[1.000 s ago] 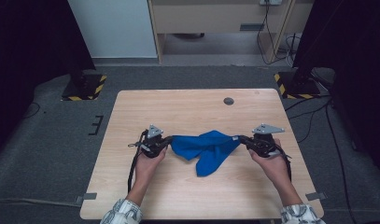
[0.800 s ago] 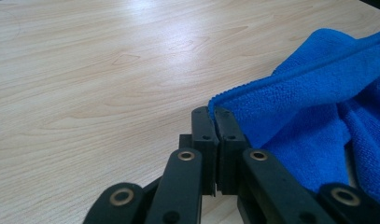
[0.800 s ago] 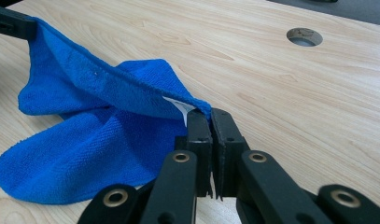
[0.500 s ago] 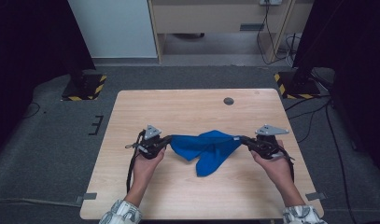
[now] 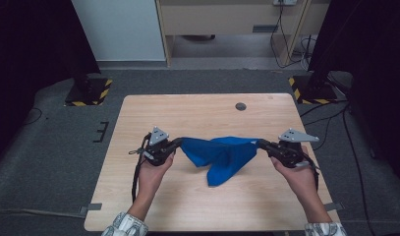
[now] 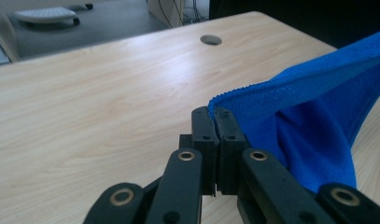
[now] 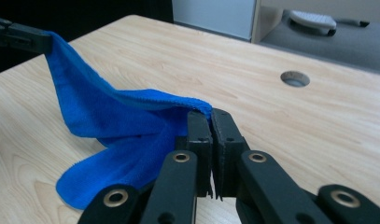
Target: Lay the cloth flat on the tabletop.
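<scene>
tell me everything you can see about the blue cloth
The blue cloth looks like soft microfibre with a stitched hem. It hangs stretched between two grippers: the left gripper pinches one corner, the right gripper the opposite one, both jaws shut on it. The top edge runs nearly level between them, sagging slightly; the middle droops in folds, and a lower flap rests on the wooden table near its middle.

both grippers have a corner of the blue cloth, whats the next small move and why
Probably lift both hands a little higher and ease them apart. The left gripper and right gripper are each shut on a corner of the blue cloth, but its middle sags and the lower end seems to rest on the table, so it isn't yet spread flat.
</scene>
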